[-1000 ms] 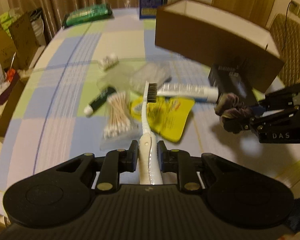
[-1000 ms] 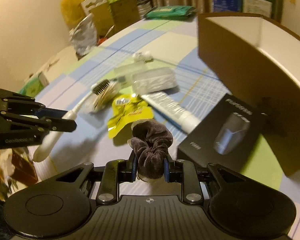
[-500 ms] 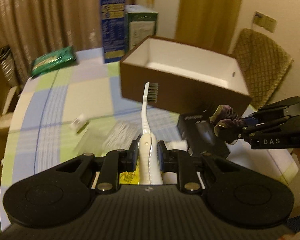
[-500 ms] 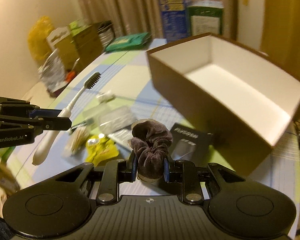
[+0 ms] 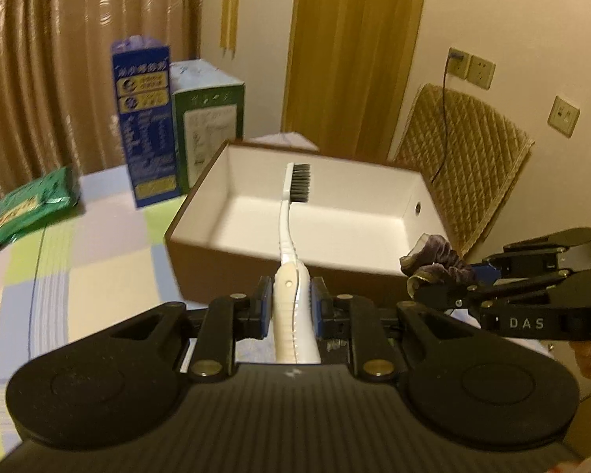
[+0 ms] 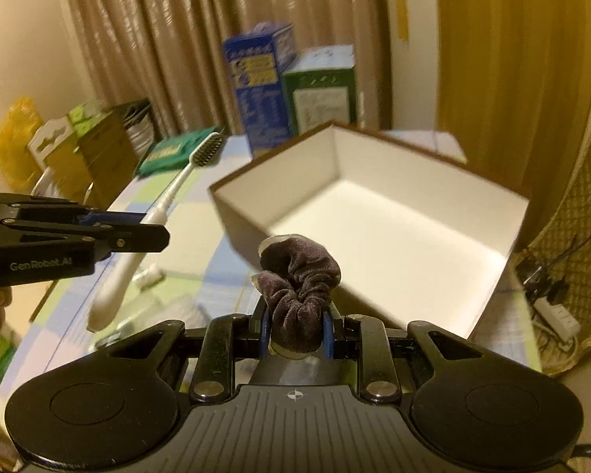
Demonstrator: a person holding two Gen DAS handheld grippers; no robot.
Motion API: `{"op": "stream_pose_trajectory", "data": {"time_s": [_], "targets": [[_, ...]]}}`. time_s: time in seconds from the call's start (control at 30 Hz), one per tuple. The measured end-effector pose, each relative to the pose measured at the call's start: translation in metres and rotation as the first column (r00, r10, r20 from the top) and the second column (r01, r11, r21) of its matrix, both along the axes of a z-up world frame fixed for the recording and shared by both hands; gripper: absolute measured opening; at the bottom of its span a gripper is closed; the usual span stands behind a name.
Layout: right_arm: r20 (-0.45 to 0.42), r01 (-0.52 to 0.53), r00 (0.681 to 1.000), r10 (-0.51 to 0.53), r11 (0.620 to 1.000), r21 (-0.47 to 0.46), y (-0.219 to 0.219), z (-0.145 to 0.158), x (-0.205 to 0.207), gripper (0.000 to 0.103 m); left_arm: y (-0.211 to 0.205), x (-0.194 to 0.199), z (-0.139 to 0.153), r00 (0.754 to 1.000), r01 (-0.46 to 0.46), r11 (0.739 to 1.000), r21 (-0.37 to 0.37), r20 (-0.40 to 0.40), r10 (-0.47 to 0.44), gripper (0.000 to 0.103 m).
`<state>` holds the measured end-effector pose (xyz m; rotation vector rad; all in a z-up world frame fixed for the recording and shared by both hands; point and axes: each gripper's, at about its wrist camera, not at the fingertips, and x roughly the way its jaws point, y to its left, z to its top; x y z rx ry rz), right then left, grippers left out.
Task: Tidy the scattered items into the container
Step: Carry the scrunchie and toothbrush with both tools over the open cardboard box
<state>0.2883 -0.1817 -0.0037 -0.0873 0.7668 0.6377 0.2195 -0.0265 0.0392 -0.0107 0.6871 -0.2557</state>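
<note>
Left gripper (image 5: 291, 305): clamping tight on the fat lower handle of a white toothbrush (image 5: 289, 236), jaws pressing both sides; hanging in the air just short of the box's near wall.

Toothbrush: pointing forward and up out of the grip, dark bristle head reaching over the white inside of the box; seen from the right wrist (image 6: 165, 213) as slanting up from the left gripper (image 6: 138, 232), well clear of the table.

Right gripper (image 6: 295, 331): squeezing shut on a dark purple velvet scrunchie (image 6: 297, 287), blue pads pinching its lower part, the rest bunching up above the fingers.

Scrunchie: hanging in the air just in front of the box's near rim; showing in the left wrist view (image 5: 433, 260) at the tip of the right gripper (image 5: 441, 280), just beside the box's right near corner.

Container: brown box with a white inside (image 5: 232, 181), lying open on the checked tablecloth (image 5: 98, 268); from the right wrist (image 6: 287, 165) showing nothing inside it.

Behind the box: blue carton (image 5: 144, 126) and green-edged carton (image 5: 209, 118) standing side by side against the curtain (image 5: 59, 59); green packet (image 5: 31, 205) lying on the cloth to the far left.

Table below the right gripper: blurring too much for telling the remaining items apart.

Beyond the table: quilted chair back (image 5: 465, 157) standing by the wall.
</note>
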Motion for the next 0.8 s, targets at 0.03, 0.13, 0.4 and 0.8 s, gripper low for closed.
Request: {"op": "stream_pose_trajectory", "data": {"time_s": [0.03, 0.13, 0.4, 0.8], "targets": [[0.008, 0.011, 1.0, -0.011, 1.0, -0.003, 0.0, 0.003, 0.005, 0.022, -0.001, 0.006, 0.002, 1.0, 0.003, 1.0, -0.004, 0.003, -0.003, 0.016], [0.017, 0.035, 0.999, -0.035, 0.999, -0.005, -0.002, 0.006, 0.017, 0.022, -0.006, 0.026, 0.005, 1.0, 0.019, 1.0, -0.002, 0.018, -0.019, 0.016], [0.01, 0.09, 0.996, -0.09, 0.996, -0.023, -0.005, 0.002, 0.06, 0.022, -0.02, 0.075, 0.007, 0.999, 0.045, 0.999, -0.02, 0.018, -0.044, 0.016], [-0.033, 0.136, 0.99, -0.138, 0.988, -0.074, -0.005, -0.019, 0.11, 0.022, -0.054, 0.144, -0.015, 0.997, 0.069, 0.998, 0.011, -0.02, -0.069, 0.016]]}}
